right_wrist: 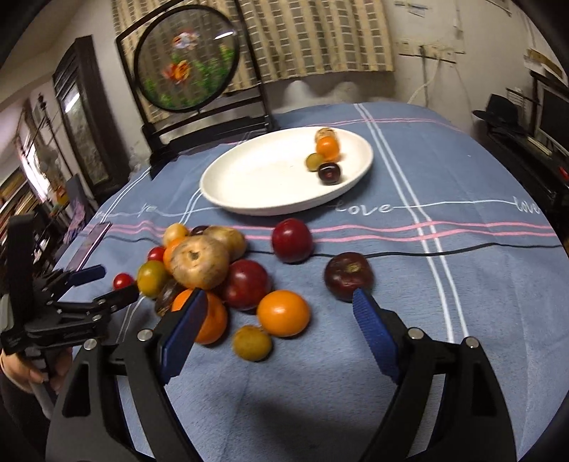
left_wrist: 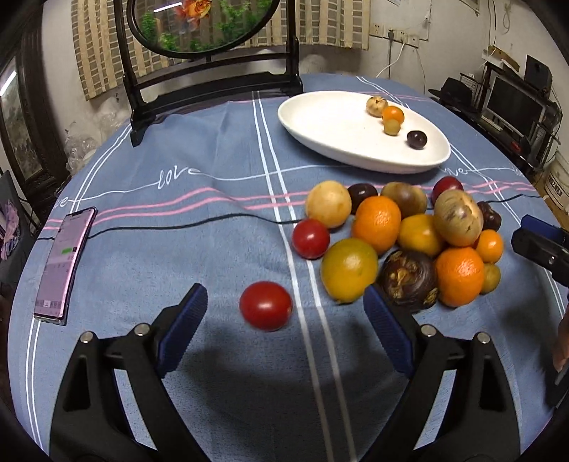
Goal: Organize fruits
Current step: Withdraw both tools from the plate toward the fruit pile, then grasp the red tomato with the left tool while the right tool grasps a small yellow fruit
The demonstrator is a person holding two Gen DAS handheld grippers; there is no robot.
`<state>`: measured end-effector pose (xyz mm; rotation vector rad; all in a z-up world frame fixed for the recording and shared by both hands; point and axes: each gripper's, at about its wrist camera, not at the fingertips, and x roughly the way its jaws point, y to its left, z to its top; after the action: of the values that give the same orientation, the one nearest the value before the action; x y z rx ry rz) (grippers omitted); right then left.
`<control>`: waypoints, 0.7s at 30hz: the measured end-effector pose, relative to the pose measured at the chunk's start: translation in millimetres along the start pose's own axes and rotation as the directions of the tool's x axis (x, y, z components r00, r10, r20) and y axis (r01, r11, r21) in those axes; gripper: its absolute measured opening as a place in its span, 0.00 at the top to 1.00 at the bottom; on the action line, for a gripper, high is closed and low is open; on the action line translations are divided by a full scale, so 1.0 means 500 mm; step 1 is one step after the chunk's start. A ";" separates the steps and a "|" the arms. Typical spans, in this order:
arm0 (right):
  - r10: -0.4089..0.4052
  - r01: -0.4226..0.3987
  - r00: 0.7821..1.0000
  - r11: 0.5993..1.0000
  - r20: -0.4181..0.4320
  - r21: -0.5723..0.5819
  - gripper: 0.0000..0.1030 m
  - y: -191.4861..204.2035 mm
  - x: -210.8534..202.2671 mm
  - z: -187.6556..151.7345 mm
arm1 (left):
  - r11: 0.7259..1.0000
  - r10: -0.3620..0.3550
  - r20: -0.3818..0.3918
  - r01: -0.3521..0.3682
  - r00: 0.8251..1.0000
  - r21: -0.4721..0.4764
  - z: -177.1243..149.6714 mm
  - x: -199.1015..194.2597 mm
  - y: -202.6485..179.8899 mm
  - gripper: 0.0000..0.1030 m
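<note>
You are holding the left gripper [left_wrist: 284, 327] with its fingers spread wide and gripping nothing; the red tomato [left_wrist: 265, 305] is lying on the counter [left_wrist: 213, 383] between them, slightly left of centre and touching neither pad. You are keeping the right gripper [right_wrist: 281, 325] equally wide and empty, with the small orange [right_wrist: 283, 312] and a yellowish fruit [right_wrist: 251, 343] sitting between its fingers. Farther off, the white plate [left_wrist: 320, 121] is carrying four small fruits.

Checked curtain [left_wrist: 106, 42], scuffed white wall [left_wrist: 409, 21]
</note>
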<state>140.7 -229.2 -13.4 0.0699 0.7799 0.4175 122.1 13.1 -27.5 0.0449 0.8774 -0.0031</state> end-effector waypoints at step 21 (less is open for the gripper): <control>0.026 -0.028 0.998 0.998 -0.058 -0.050 0.19 0.023 0.007 -0.011 | 0.999 -0.029 -0.069 0.026 0.997 -0.042 -0.015 0.036 0.016 0.50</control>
<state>135.5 -217.8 -17.3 0.0208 0.8250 0.4666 128.0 21.8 -45.5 -0.0058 0.9473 -0.0096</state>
